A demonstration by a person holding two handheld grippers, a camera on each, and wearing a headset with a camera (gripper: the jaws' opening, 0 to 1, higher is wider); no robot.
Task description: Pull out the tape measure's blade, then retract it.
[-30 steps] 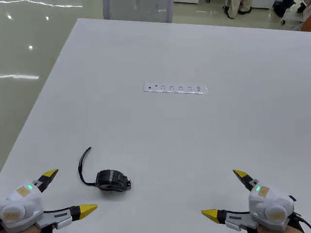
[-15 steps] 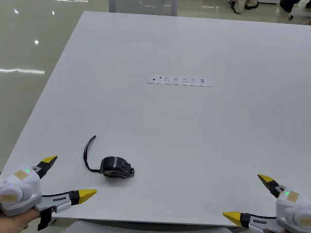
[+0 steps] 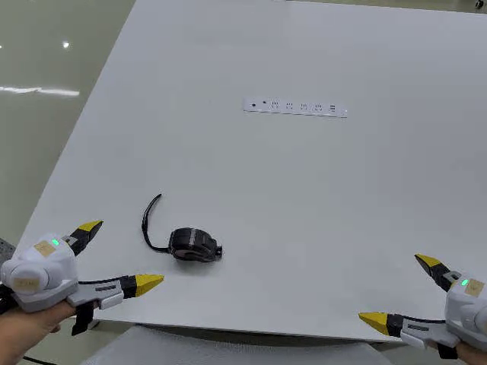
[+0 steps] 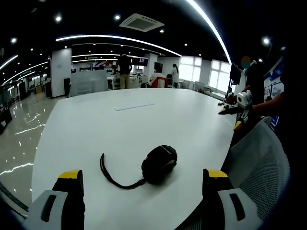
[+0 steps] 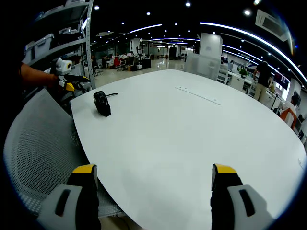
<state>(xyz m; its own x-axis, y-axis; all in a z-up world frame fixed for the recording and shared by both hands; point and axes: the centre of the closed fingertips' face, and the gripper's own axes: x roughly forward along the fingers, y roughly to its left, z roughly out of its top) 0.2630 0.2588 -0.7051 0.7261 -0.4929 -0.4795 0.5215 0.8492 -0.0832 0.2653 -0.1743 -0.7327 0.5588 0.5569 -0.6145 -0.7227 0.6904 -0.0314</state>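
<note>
Left gripper (image 3: 120, 253) was held in a hand (image 3: 23, 331) at the near left corner of the table (image 3: 319, 198), over its edge. Its yellow-tipped jaws stood wide apart and held nothing. Right gripper (image 3: 397, 289) hung at the near right edge, off the table, with its jaws likewise spread and holding nothing. A mesh chair (image 5: 36, 153) stood against the near edge between the two.

The tape measure (image 3: 194, 245), a black case, lay on the table near that edge. It was just ahead of the left gripper, clear of its jaws, and well apart from the right gripper. In the left gripper view it sat centred between the two jaw tips, beyond them. Its black strap (image 3: 148, 220) curved away from the case on the left side and lay flat on the surface. Any brand or label on the case was too small to read.

Further off, near the middle of the table, lay what looked like a white socket strip (image 3: 295, 107), flat, with a row of small dark marks that were illegible.

In the right gripper view a shelf rack (image 5: 81, 43) stood beyond the left gripper and carried grey bins (image 5: 45, 40), whose contents could not be seen. In the left gripper view people (image 4: 124, 67) stood at the far end of the room.
</note>
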